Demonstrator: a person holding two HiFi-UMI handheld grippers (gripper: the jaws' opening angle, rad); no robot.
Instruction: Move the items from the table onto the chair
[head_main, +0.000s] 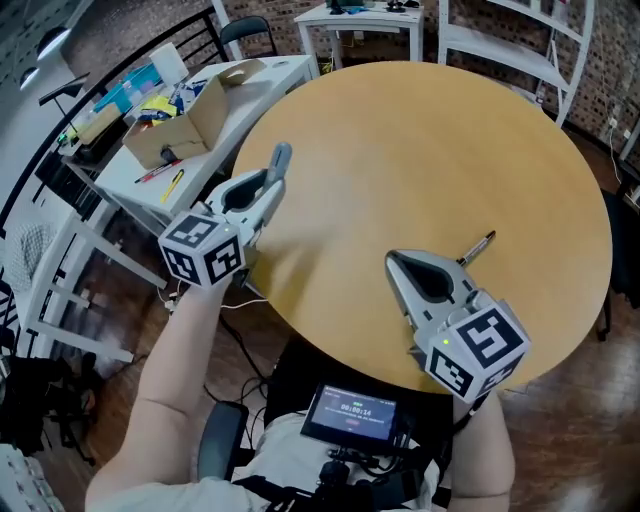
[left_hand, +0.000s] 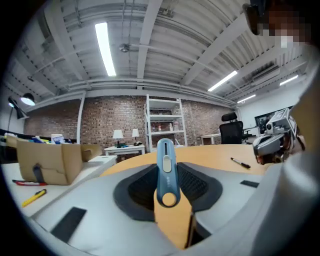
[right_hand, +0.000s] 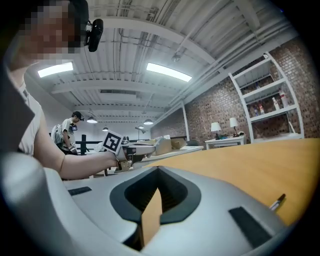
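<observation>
From the head view, we see the left gripper (head_main: 266, 188) clamped on a blue cutter (head_main: 281, 157) just over the left edge of the round wooden table (head_main: 420, 140). A black pen (head_main: 478, 247) lies toward the table's near right edge, beside the right gripper (head_main: 394, 262). In the left gripper view, we find the cutter (left_hand: 165, 167) upright between the pads and the pen (left_hand: 240, 163) flat on the tabletop to the right. In the right gripper view, we look along jaws pressed together and empty, the pen (right_hand: 277, 201) at lower right.
</observation>
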